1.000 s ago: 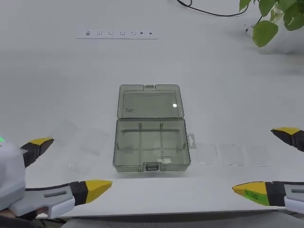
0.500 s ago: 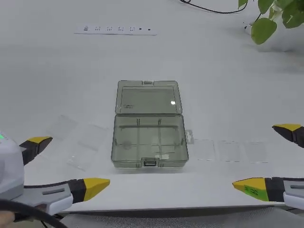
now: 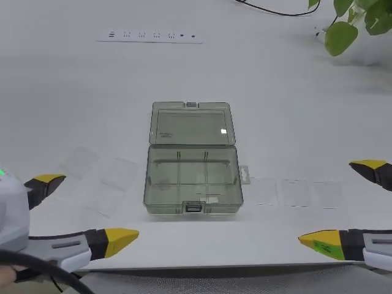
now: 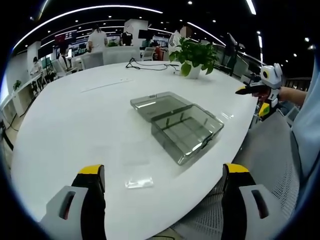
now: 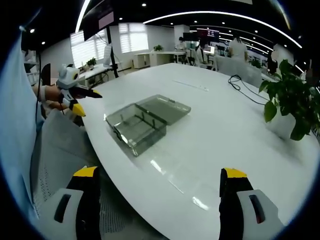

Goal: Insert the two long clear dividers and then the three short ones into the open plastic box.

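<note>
The left gripper point(image 3: 101, 206) has a white moulded housing, grey jaw arms, black finger sections and pointed yellow tips. A small green indicator light point(image 3: 2, 174) is fitted on the housing, and a black cable point(image 3: 43, 272) runs beneath it. The right gripper point(image 3: 324, 202) uses the same colour scheme, with a green label point(image 3: 321, 247) on one yellow tip. In the gripper views, each jaw carries a light grey outer shell with a dark oblong slot point(image 4: 65, 210). The operator wears a light blue garment point(image 5: 20, 125).
</note>
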The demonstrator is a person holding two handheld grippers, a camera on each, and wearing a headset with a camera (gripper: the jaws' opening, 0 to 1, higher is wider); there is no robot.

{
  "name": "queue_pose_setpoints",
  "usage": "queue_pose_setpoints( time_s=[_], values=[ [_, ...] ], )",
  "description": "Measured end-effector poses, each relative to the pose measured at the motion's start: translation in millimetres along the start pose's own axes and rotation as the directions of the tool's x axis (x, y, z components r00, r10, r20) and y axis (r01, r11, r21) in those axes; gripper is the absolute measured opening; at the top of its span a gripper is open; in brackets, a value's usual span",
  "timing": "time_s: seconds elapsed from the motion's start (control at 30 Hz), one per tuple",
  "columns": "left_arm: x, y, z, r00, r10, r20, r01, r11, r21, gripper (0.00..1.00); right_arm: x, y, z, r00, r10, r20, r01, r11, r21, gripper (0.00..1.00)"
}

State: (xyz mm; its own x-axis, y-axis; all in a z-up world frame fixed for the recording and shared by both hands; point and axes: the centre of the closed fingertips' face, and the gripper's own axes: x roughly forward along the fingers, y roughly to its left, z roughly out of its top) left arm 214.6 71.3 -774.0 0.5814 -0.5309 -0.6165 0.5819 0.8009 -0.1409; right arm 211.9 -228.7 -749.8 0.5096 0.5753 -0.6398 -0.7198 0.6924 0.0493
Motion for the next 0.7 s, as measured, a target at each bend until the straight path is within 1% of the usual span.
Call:
queue_pose_setpoints(
  time_s=[0.2, 0.3, 0.37, 0.4, 0.57, 0.7],
  values=[
    [1.1, -0.4, -0.5, 0.9999, 0.007, -0.01, -0.007, 1.0, 0.004, 0.97, 1.3, 0.6, -0.4, 1.0, 0.004, -0.003, -0.004, 1.0, -0.003, 1.0],
    [1.6, 1.6, -2.2, 0.9994, 0.018, -0.029, -0.017, 1.0, 0.01, 0.97, 2.4, 1.8, -1.7, 0.9999, 0.008, -0.009, -0.008, 1.0, -0.012, 1.0],
    [1.5, 3.0, -2.4, 0.9992, 0.022, -0.033, -0.022, 1.0, 0.015, 0.96, 3.2, 2.5, -2.0, 0.9999, 0.01, -0.01, -0.01, 1.0, -0.012, 1.0],
    [1.6, 4.3, -3.3, 0.9988, 0.025, -0.041, -0.024, 1.0, 0.009, 0.96, 3.8, 2.8, -2.6, 0.9999, 0.011, -0.013, -0.011, 1.0, -0.016, 1.0],
    [2.2, 6.3, -4.8, 0.9978, 0.028, -0.06, -0.027, 1.0, 0.017, 0.95, 5.2, 4.2, -1.9, 0.9998, 0.016, -0.011, -0.016, 1.0, -0.017, 1.0],
    [4.0, 7.8, -6.8, 0.9962, 0.028, -0.082, -0.026, 0.999, 0.022, 0.93, 6.0, 4.4, -1.7, 0.9998, 0.018, -0.011, -0.018, 1.0, -0.018, 1.0]
  ],
)
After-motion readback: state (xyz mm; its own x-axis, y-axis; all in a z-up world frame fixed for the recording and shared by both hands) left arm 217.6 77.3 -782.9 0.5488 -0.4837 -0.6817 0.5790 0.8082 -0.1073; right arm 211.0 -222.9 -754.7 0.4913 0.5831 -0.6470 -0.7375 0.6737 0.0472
